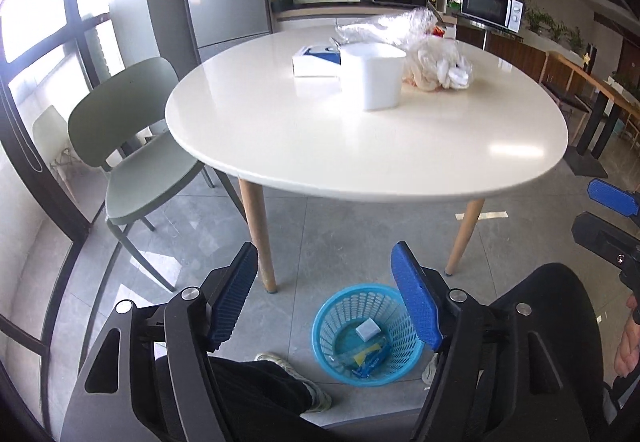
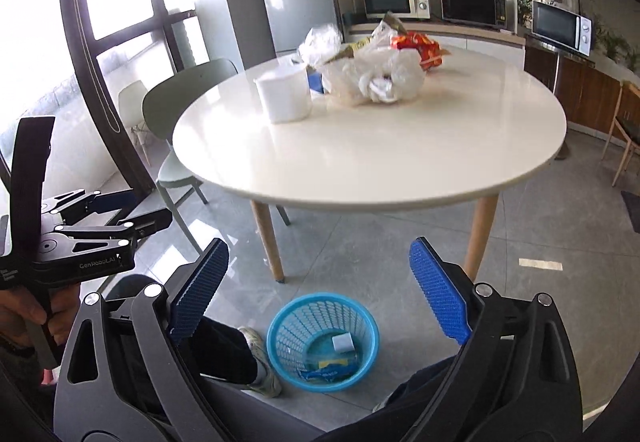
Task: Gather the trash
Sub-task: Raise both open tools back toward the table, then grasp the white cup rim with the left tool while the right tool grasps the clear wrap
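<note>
A round blue mesh basket [image 1: 332, 358] [image 2: 280, 346] stands on the floor by my feet, holding a small white block [image 1: 367, 330] [image 2: 343, 342] and blue-yellow wrappers [image 1: 370, 358] [image 2: 326, 372]. On the white round table [image 1: 360, 157] [image 2: 380, 161] lie a crumpled white plastic bag [image 1: 438, 67] [image 2: 380, 75], a clear bag [image 1: 380, 27], an orange snack packet [image 2: 418, 45], a white square cup [image 1: 374, 75] [image 2: 284, 93] and a white-blue box [image 1: 316, 61]. My left gripper [image 1: 324, 296] and right gripper [image 2: 320, 286] are open and empty above the basket.
A green chair [image 1: 132, 161] [image 2: 180, 109] stands at the table's left. The table's wooden legs [image 1: 258, 234] [image 2: 270, 238] stand just behind the basket. My legs and shoes [image 1: 296, 386] [image 2: 256, 362] flank the basket. A fridge and microwaves stand behind.
</note>
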`<act>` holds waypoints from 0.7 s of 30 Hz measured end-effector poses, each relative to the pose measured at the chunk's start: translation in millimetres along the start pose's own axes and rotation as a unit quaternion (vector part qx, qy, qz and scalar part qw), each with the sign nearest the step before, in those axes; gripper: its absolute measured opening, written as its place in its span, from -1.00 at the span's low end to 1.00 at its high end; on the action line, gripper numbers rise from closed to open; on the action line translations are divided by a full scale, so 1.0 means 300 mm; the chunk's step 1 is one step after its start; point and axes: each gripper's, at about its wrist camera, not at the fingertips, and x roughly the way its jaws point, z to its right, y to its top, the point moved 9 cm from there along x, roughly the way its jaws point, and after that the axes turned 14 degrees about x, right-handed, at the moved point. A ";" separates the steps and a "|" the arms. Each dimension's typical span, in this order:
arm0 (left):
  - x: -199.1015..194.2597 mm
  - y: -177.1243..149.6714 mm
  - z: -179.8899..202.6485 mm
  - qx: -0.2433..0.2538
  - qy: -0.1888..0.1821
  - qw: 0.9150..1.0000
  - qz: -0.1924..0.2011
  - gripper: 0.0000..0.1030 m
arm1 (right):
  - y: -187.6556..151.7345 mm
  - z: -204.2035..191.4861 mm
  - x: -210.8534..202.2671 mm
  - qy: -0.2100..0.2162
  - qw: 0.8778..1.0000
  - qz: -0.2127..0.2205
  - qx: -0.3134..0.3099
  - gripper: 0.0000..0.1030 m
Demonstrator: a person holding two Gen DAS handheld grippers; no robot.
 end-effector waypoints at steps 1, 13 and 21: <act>-0.003 0.016 -0.012 -0.003 0.001 1.000 0.004 0.34 | 0.028 -0.004 -0.009 0.001 1.000 0.008 -0.002 0.73; -0.007 0.239 -0.127 -0.047 0.006 0.998 0.041 0.35 | 0.320 -0.026 -0.011 0.015 0.998 0.062 0.012 0.74; 0.063 0.320 -0.161 -0.066 -0.006 0.997 0.039 0.35 | 0.447 -0.056 0.066 0.037 0.997 0.059 0.013 0.74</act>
